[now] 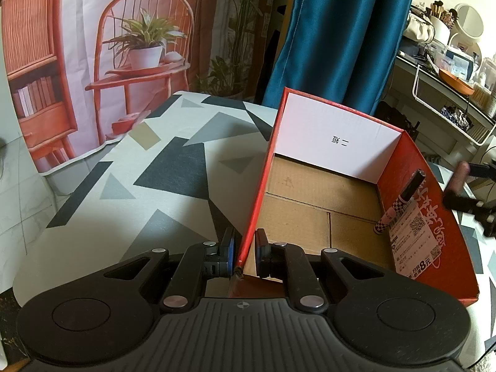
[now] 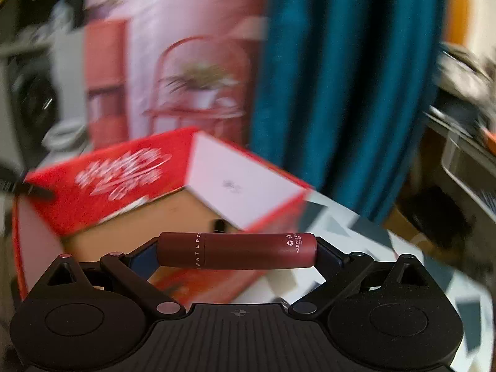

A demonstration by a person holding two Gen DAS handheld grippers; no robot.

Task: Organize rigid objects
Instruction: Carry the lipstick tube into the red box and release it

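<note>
While the left claw (image 1: 245, 255) stays out of the action, clamped shut on the near corner of the left wall of an open red cardboard box (image 1: 412, 167) with a brown corrugated floor, the right claw (image 2: 237, 252) grips a dark maroon cylindrical tube (image 2: 237, 251) end to end, lying crosswise between its pads. From the left wrist view, that tube (image 1: 457, 179) hangs just outside the box's right wall. Inside the box, a slim black pen with a pink-and-black chequered barrel (image 1: 400, 201) leans against the right wall. The box sits on a bench covered in a grey, black and white geometric cloth (image 1: 155, 170), with a teal curtain (image 1: 338, 31) behind.

This looks like the carrying step: one item is already boxed, and the tube is on its way. Next, the right claw likely needs to clear the wall, lower over the brown floor and release.
</note>
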